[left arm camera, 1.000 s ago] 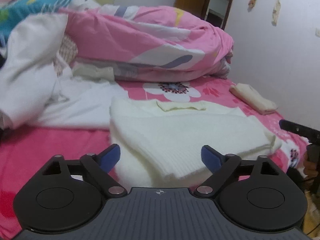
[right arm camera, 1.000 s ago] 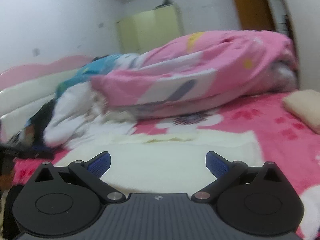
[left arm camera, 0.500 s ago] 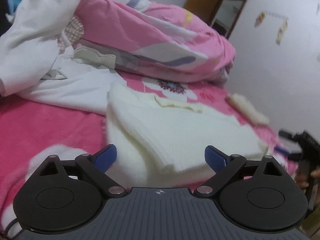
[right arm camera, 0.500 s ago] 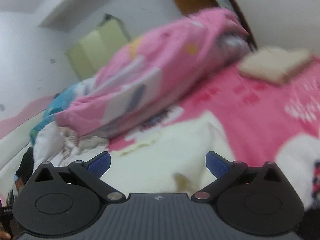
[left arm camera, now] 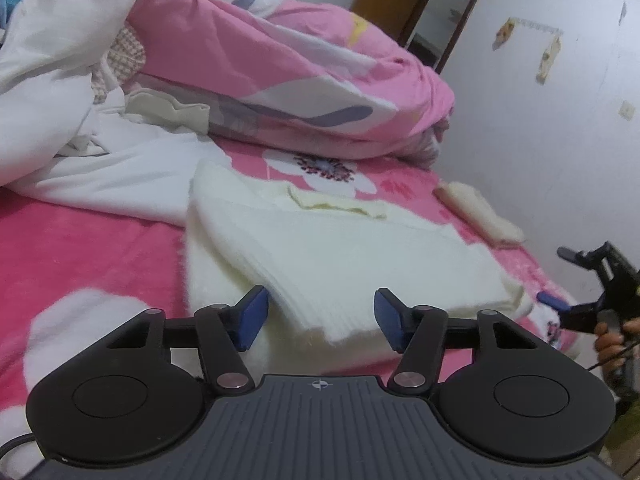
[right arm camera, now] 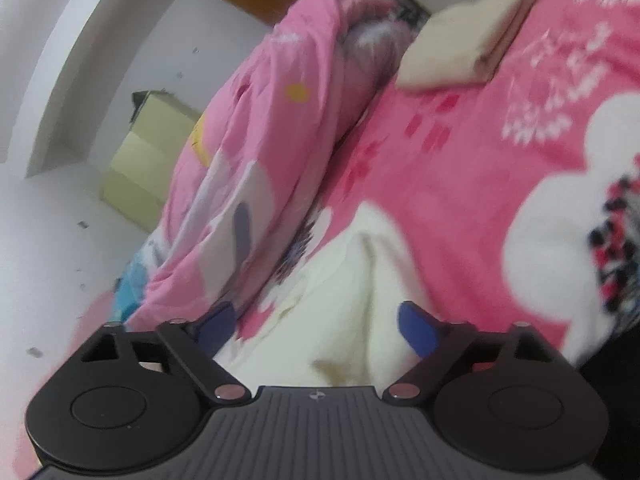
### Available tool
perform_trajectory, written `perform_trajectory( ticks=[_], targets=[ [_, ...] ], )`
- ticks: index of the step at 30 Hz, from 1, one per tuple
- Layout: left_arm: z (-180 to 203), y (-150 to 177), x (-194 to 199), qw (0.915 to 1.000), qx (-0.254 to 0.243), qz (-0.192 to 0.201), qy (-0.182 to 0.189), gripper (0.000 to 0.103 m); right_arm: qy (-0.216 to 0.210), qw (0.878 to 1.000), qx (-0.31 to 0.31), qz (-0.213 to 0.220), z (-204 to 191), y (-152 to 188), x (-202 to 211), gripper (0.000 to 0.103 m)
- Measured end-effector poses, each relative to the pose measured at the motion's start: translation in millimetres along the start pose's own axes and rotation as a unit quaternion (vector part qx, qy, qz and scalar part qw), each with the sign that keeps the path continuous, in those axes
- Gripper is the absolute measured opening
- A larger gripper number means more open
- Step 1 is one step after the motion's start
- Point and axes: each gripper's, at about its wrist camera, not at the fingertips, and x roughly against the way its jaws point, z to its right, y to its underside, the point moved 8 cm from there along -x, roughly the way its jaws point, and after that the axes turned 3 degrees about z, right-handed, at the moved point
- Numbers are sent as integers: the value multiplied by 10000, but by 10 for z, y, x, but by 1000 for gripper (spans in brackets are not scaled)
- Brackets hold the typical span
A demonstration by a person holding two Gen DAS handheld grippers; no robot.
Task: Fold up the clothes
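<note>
Fingers of the left gripper (left arm camera: 320, 316) stand apart, flanking the near folded edge of the cream sweater (left arm camera: 344, 248); bare pink bedspread (left arm camera: 92, 248) lies left. Right gripper (right arm camera: 316, 328) fingers also apart, empty, over the sweater's right edge; bedspread right.

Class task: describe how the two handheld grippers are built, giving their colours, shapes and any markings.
Both match. The left gripper and right gripper each have a ribbed grey body with a small crosshair mark, two round black discs, black linkage arms with silver pivot pins, and blue pads on the fingers. A black cable leaves the left one's lower corner.
</note>
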Motion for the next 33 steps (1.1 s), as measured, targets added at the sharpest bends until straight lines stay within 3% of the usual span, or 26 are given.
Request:
perform_trajectory(
  ticks=[3, 7, 10, 12, 17, 19, 21, 24, 33],
  targets=[
    [9, 13, -19, 9999, -61, -38, -95, 57, -137, 9996, 105, -228, -95, 76, -93, 81],
    [14, 32, -16, 9997, -141, -88, -160, 55, 18, 9985, 232, -489, -110, 150, -264, 78],
    [19, 52, -13, 9996, -203, -117, -178, 55, 111, 9972, 201, -718, -79, 217, -384, 69],
    [13, 63, -23, 9995, -205, -126, -196, 55, 84, 9963, 220, -828, -87, 265, -427, 57],
    [-14, 92, -72, 9995, -160, -99, -248, 54, 129, 9954, 233, -915, -81, 293, -503, 45],
    [-15, 93, -80, 9994, -200, -62, -283, 49, 173, 9952, 229, -939, -62, 291, -528, 37],
    [-25, 47, -93, 9994, -193, 10, -288, 28, 227, 9948, 275, -953, -55, 289, -545, 29],
    [-72, -150, -154, 9998, 63, 178, -94, 14, 181, 9950, 406, -892, -101, 267, -554, 11],
    [-223, -750, -324, 9930, 829, 681, 489, 10, -361, 9954, 706, -541, -515, -137, -697, 7]
  ],
)
